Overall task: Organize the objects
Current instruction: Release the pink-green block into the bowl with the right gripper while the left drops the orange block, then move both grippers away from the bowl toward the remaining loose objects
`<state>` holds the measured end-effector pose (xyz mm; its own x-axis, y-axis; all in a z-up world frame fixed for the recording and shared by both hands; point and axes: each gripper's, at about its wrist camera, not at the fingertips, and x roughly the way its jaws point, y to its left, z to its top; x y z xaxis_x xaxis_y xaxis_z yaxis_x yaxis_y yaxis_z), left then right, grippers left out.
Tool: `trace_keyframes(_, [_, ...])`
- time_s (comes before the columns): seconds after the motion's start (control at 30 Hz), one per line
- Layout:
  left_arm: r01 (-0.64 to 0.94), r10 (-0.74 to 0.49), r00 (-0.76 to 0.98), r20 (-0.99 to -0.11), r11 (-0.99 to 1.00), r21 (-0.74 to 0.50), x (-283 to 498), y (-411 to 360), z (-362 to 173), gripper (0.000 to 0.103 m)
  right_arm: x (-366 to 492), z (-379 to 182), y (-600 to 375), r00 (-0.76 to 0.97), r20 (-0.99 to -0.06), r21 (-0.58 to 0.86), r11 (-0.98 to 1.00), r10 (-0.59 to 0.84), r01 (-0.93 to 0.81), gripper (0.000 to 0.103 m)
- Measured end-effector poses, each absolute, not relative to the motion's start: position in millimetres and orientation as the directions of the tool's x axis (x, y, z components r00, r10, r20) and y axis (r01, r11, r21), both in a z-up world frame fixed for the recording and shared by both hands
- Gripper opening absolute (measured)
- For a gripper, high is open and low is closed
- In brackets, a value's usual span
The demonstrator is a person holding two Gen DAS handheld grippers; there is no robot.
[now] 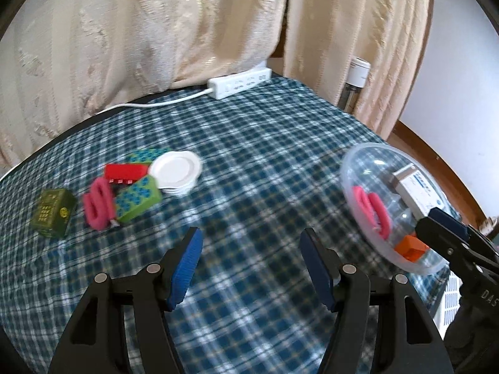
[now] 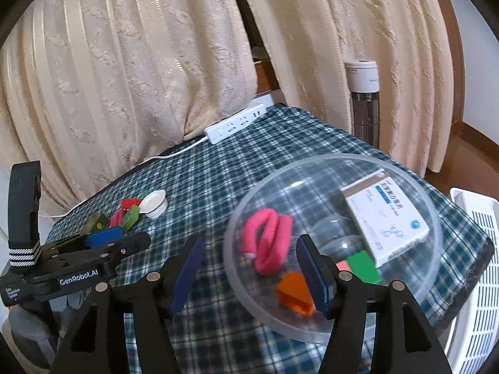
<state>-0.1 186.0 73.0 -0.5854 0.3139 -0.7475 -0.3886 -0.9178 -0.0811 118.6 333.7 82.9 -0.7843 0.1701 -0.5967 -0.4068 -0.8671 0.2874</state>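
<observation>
A clear plastic bowl stands at the table's right end. It holds a pink loop, a white medicine box, an orange block and a green block. My right gripper hovers open over the bowl's near left rim, pads touching nothing. On the left lies a pile: dark green box, pink loop, green dotted block, red block, white lid. My left gripper is open and empty over bare cloth, right of the pile.
The checked tablecloth covers the table. A white power strip with its cable lies at the back edge under cream curtains. A tower appliance stands behind the table, and a white slatted basket sits beyond the right edge.
</observation>
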Motion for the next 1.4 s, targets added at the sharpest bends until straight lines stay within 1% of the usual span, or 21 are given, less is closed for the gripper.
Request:
trace_keyframes(0.2, [-0.355, 0.288, -0.603, -0.744, -0.932, -0.073, -11.1, 157.6, 68.9, 0.066, 105.5, 84.9, 321.8, -0.786, -0.6, 0.276, -0.884, 0.148, -0.378, 0.067])
trace_keyframes(0.5, [-0.274, 0.207, -0.622, -0.755, -0.961, -0.037, -40.6, 115.6, 54.5, 0.066, 85.6, 80.6, 306.6, -0.771, -0.628, 0.256, -0.906, 0.108, -0.336, 0.069])
trace_keyframes(0.67, [-0.289, 0.189, -0.611, -0.769, -0.957, -0.006, -54.6, 110.2, 44.9, 0.066, 74.1, 76.0, 297.2, -0.76, -0.644, 0.243, -0.92, 0.085, -0.309, 0.069])
trace_keyframes(0.77, [-0.302, 0.177, -0.606, -0.776, -0.953, 0.019, -61.7, 109.9, 40.3, 0.066, 67.4, 72.9, 294.7, -0.758, -0.647, 0.236, -0.925, 0.08, -0.299, 0.071])
trace_keyframes(1.0, [-0.335, 0.157, -0.602, -0.783, -0.94, 0.069, -80.2, 112.0, 30.3, 0.066, 52.8, 65.2, 290.2, -0.743, -0.668, 0.239, -0.93, 0.051, -0.278, 0.072])
trace_keyframes(1.4, [-0.341, 0.175, -0.607, -0.776, -0.938, 0.055, -100.8, 112.7, 23.1, 0.066, 28.5, 52.6, 282.5, -0.723, -0.691, 0.258, -0.935, -0.003, -0.243, 0.072])
